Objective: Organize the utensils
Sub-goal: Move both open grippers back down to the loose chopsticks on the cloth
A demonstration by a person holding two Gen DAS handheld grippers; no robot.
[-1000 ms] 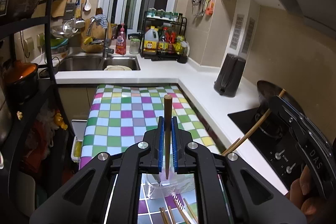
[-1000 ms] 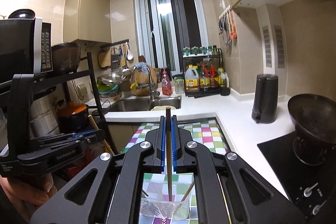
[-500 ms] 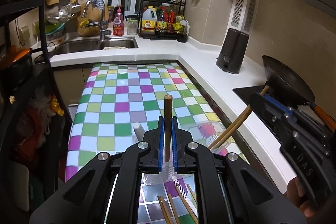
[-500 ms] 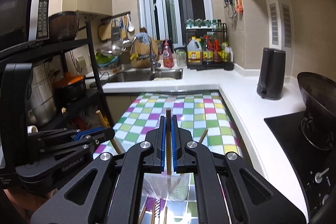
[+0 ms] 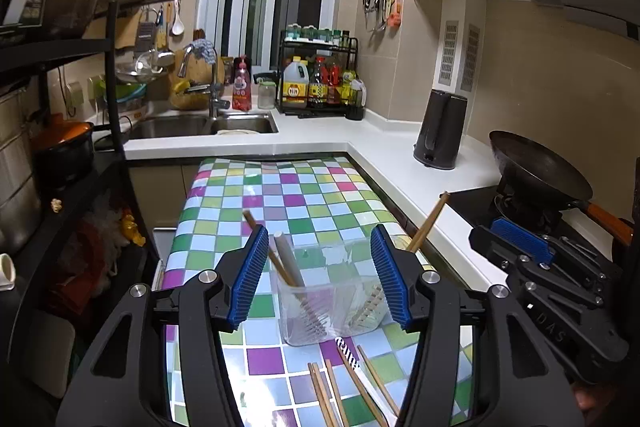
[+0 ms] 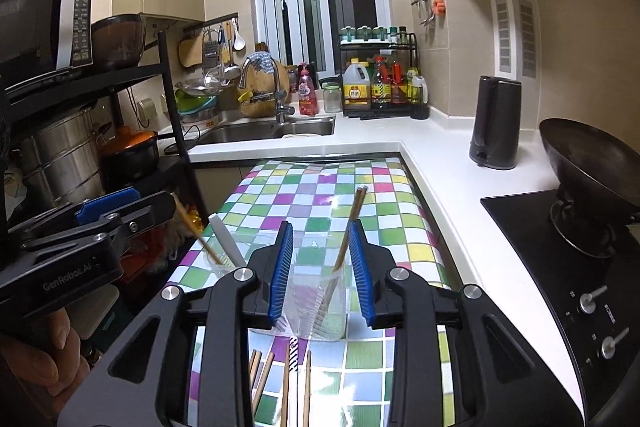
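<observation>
A clear plastic holder [image 5: 332,297] stands on the checkered table [image 5: 288,199]. It holds wooden chopsticks [image 5: 286,263] leaning left and one chopstick [image 5: 426,223] leaning right. My left gripper [image 5: 319,273] is open and empty, its blue pads on either side of the holder just above it. My right gripper [image 6: 322,269] is open and empty over the same holder [image 6: 320,301], where chopsticks [image 6: 348,231] lean between its pads. Several loose chopsticks [image 5: 340,391] lie on the table in front of the holder; they also show in the right wrist view [image 6: 280,383].
A white counter [image 5: 384,151] runs along the right with a black kettle [image 5: 440,129], a wok [image 5: 536,167] on a black hob and a sink [image 5: 204,125] at the back. A black shelf rack [image 5: 60,155] with pots stands at the left.
Both grippers opened and released their chopsticks, which now stand in the clear holder. Both grippers have come close over the holder.
</observation>
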